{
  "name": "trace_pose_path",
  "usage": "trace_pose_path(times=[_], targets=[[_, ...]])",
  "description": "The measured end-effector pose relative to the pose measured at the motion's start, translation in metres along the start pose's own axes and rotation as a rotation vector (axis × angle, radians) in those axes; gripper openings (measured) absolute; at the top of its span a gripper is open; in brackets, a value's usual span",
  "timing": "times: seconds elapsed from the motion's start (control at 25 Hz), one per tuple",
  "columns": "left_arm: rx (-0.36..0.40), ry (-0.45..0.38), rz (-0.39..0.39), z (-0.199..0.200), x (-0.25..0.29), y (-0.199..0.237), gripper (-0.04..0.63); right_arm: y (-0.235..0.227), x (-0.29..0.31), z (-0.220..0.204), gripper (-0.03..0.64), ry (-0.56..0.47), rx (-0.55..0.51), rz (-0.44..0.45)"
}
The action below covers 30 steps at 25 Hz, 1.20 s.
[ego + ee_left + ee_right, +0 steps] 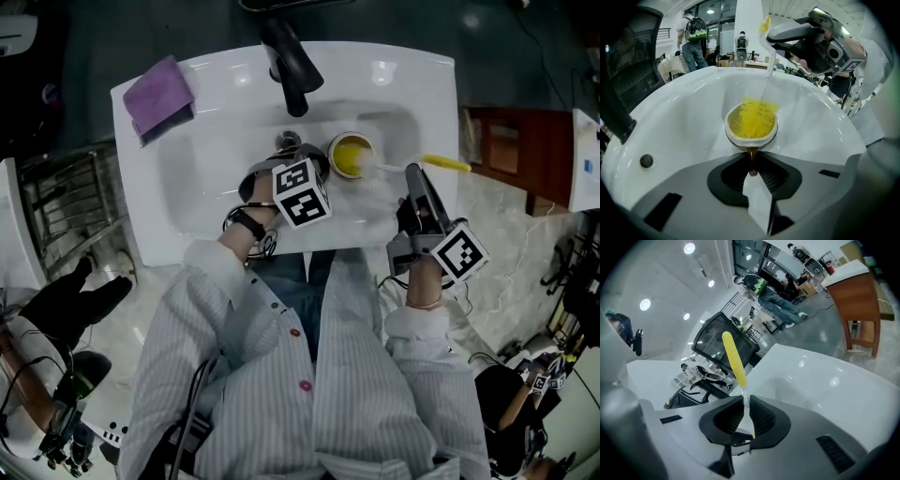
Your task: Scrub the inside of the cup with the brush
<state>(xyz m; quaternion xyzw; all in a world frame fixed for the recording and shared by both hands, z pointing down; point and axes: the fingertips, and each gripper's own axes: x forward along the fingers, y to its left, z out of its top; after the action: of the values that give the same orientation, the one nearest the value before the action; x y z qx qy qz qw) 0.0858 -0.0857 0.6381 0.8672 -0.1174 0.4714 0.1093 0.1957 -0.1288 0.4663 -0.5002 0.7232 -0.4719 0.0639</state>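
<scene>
Right gripper (744, 411) jaws clamped on brush (733, 361) handle, white sink (825, 380) beyond

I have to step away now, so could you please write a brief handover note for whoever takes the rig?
Left gripper: shut on the handle of the cup, held within the sink.
Right gripper: shut on the brush stem; its yellow bristles sit inside the cup.
Done: both grasped, brush inserted.
Left: scrub the inside; how clean it is cannot be judged.
</scene>
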Motion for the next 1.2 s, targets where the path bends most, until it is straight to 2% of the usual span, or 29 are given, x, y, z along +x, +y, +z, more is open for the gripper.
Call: trace_pose_path(times=[0.28, 0.4, 0.56, 0.68, 0.8, 1.0, 1.08, 1.2], targets=[[-0.025, -0.008, 0.048, -0.006, -0.014, 0.008, 0.072, 0.009, -0.008, 0.01, 0.054, -0.005, -0.032, -0.006], [-0.054, -0.023, 0.065, -0.002, -0.023, 0.011, 0.095, 0.01, -0.015, 0.02, 0.052, -0.009, -0.05, 0.006], [-0.114, -0.062, 0.104, 0.009, -0.044, 0.009, 0.106, 0.021, -0.022, 0.032, 0.052, -0.008, -0.057, 0.057], [-0.191, -0.123, 0.146, 0.021, -0.07, 0.009, 0.106, 0.034, -0.026, 0.041, 0.052, -0.006, -0.08, 0.094], [-0.304, -0.23, 0.178, 0.035, -0.104, 0.012, 0.106, 0.049, -0.029, 0.049, 0.052, -0.008, -0.086, 0.131], [-0.525, -0.516, 0.212, 0.071, -0.174, 0.027, 0.106, 0.084, -0.035, 0.063, 0.052, -0.019, -0.135, 0.209], [-0.588, -0.621, 0.212, 0.085, -0.2, 0.028, 0.106, 0.097, -0.04, 0.07, 0.052, -0.03, -0.154, 0.235], [-0.642, -0.757, 0.206, 0.106, -0.235, 0.026, 0.104, 0.119, -0.048, 0.08, 0.052, -0.059, -0.18, 0.282]])
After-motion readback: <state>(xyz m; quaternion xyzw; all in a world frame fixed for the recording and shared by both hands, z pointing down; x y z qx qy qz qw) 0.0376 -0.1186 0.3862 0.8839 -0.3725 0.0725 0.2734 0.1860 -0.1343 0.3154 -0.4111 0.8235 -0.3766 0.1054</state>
